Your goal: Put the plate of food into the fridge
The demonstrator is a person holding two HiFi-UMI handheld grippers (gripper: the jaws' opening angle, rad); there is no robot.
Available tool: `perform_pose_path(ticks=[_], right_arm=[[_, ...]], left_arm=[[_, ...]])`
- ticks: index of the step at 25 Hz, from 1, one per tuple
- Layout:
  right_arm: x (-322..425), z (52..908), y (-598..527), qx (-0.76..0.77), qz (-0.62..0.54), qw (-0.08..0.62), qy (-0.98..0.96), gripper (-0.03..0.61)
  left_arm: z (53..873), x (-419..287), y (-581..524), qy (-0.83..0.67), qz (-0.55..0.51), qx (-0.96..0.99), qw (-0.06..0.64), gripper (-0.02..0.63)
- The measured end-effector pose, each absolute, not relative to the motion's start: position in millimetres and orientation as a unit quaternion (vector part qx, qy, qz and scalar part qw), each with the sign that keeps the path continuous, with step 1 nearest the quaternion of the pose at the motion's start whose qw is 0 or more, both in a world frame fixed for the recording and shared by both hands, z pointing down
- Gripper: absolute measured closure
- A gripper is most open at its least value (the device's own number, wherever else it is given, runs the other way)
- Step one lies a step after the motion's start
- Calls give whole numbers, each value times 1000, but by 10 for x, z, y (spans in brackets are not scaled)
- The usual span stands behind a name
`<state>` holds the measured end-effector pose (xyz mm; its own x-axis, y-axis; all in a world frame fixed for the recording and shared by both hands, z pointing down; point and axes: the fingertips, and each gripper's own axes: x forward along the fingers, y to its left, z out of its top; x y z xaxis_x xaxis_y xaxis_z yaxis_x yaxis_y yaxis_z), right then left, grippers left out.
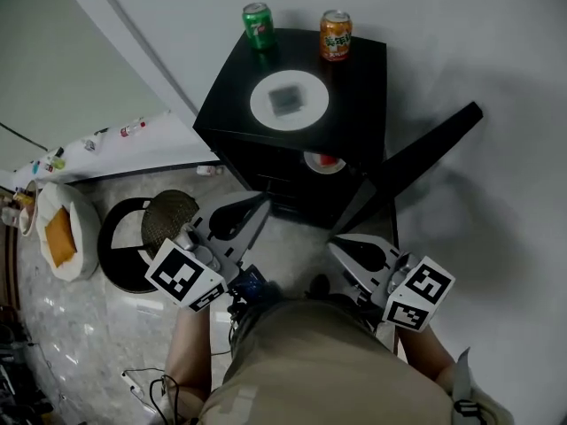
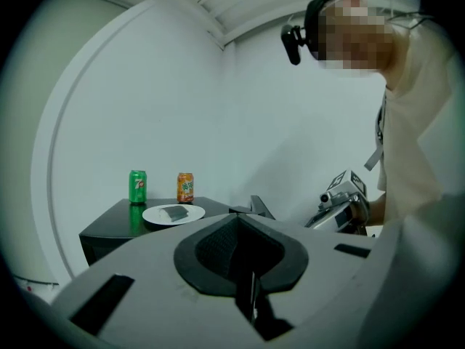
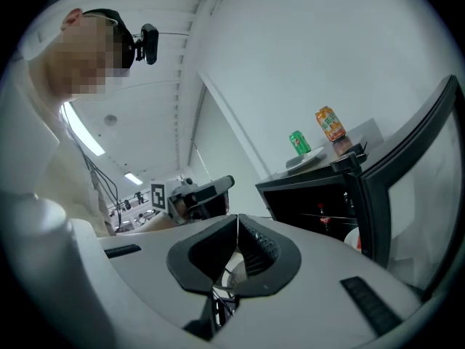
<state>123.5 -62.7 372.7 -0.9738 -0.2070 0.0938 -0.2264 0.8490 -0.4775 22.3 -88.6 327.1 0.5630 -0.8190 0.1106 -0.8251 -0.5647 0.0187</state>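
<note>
Closed left tool [image 1: 261, 203], right tool [image 1: 338, 249]; plate [image 1: 264, 106] flat atop fridge [image 1: 359, 69]

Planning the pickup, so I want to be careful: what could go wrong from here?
The plate lies near the green can and orange can on the fridge; a reaching gripper might topple one. Gripped only by its rim, the plate could tilt and shed the food. The open door juts out near the right gripper and might get bumped.

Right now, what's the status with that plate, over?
Left gripper, right gripper: both shut, empty. Plate of food on fridge top. Door open; green can, orange can beside plate, nothing blocking.
</note>
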Motion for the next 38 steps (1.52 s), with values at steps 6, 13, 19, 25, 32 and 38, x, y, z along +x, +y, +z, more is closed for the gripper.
perform_pose_path(ticks=[6, 13, 19, 25, 32, 38], right_arm=[[1228, 3835, -686, 113, 266, 18, -957, 558], [1094, 3846, -760, 128, 259, 31, -957, 558], [843, 3834, -833, 144, 261, 37, -954, 558], [611, 3812, -871, 158, 262, 35, -951, 558], [537, 3838, -900, 179, 262, 39, -948, 558], [551, 3825, -933, 196, 259, 37, -945, 558]], left_arm=[[3330, 269, -1060, -461, 50, 886, 24, 603], [3400, 151, -1454, -477, 100, 872, -41, 603], [3404, 38, -1613, -444, 111, 885, -80, 603], [3492, -132, -1671, -422, 135, 892, -92, 603], [3636, -124, -1733, -379, 203, 892, -141, 579], [3727, -123, -1898, -374, 259, 868, -198, 395]])
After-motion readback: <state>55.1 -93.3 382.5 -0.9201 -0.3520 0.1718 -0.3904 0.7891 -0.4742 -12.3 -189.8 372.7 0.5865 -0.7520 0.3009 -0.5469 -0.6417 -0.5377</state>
